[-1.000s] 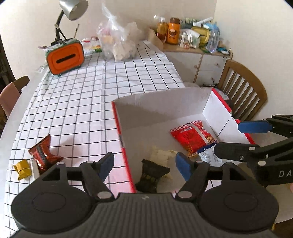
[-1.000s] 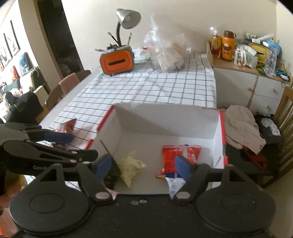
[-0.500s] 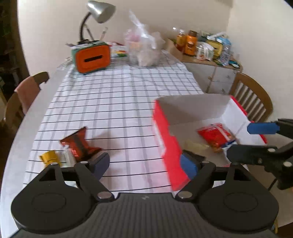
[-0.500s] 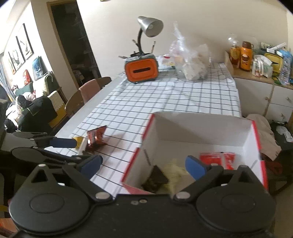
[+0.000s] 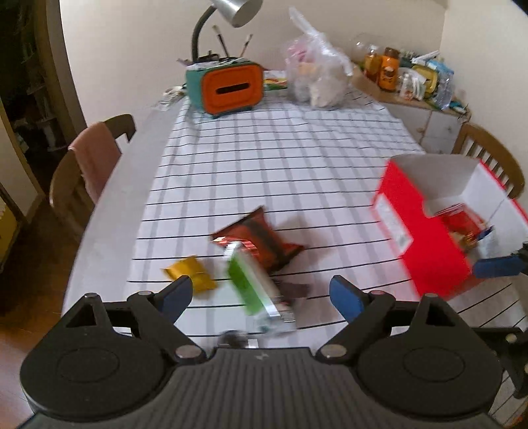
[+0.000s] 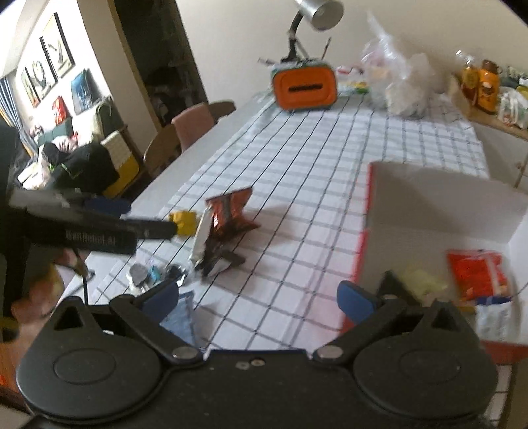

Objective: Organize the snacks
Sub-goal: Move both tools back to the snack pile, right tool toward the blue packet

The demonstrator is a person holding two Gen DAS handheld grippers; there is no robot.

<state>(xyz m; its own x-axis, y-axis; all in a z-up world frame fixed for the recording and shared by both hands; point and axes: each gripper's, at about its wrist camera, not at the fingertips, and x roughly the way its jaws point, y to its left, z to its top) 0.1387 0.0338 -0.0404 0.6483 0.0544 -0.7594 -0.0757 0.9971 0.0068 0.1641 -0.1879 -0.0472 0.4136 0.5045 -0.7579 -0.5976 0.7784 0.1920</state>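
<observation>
A red box with white inside (image 5: 425,227) stands at the table's right; it holds a red packet (image 6: 475,274), a pale yellow packet (image 6: 419,280), a dark packet (image 6: 389,283) and a white-blue one (image 6: 495,316). On the checked cloth lie a red-brown packet (image 5: 257,237), a green-silver packet (image 5: 254,290) and a small yellow packet (image 5: 189,274). My left gripper (image 5: 260,293) is open and empty, just over the green packet. My right gripper (image 6: 260,300) is open and empty, beside the box's left wall. The left gripper also shows in the right wrist view (image 6: 99,221).
An orange and teal holder (image 5: 227,87) with a desk lamp (image 5: 231,13) and a clear plastic bag (image 5: 313,79) stand at the far end. Small wrapped sweets (image 6: 148,274) and a blue packet (image 6: 180,316) lie near the front edge. Chairs (image 5: 85,165) stand left and right.
Both grippers have swung left, away from the box. The left one now faces the loose packets on the cloth. Both stay open and empty.
</observation>
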